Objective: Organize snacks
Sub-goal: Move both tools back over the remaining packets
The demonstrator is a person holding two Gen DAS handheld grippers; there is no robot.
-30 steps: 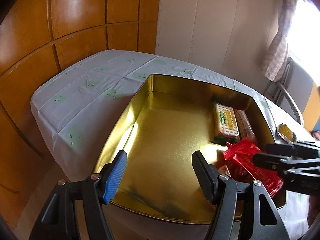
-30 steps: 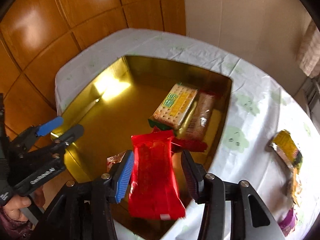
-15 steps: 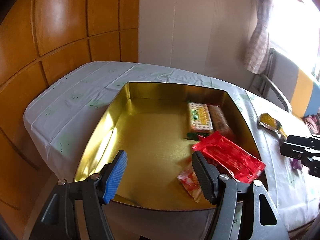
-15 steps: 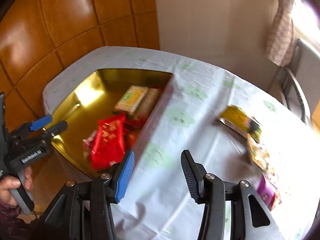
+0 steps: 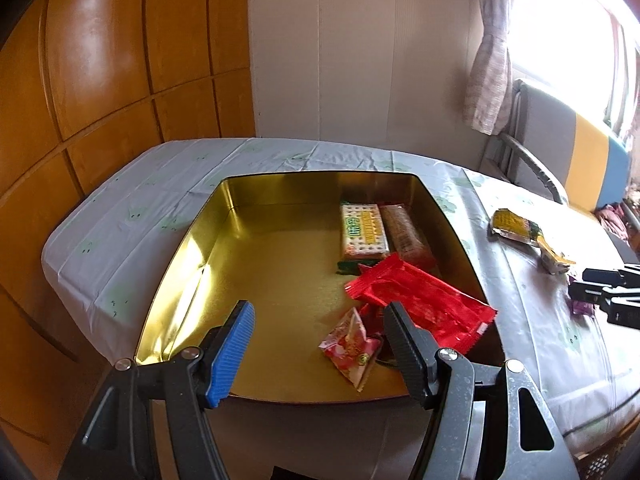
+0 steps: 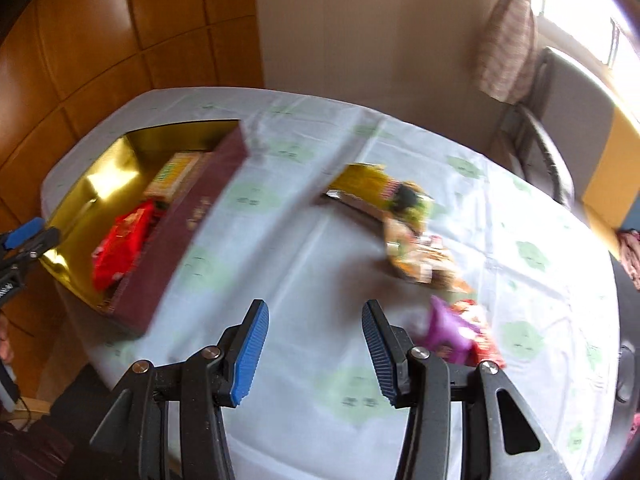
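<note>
A gold tin box (image 5: 200,248) (image 6: 100,168) sits on the table's left side. Inside lie a cracker pack (image 5: 362,232), a brown biscuit pack (image 5: 406,232), a red packet (image 5: 424,304) (image 6: 122,240) and a small pink packet (image 5: 352,346). My left gripper (image 5: 318,332) is open and empty over the box's near edge. My right gripper (image 6: 316,344) is open and empty above the tablecloth, right of the box. Loose snacks lie on the cloth: a yellow pack (image 5: 516,226) (image 6: 368,184), mixed packets (image 6: 420,256) and a purple packet (image 6: 448,328).
The table has a white cloth with green prints (image 6: 280,248). Wooden wall panels (image 5: 100,80) stand to the left. A chair (image 5: 532,164) and a curtain (image 5: 492,60) by a bright window are at the right. The right wrist view is motion-blurred.
My right gripper let go of the red packet, which now lies in the box, and swung right over the tablecloth toward the loose snacks. The left gripper shifted slightly.
</note>
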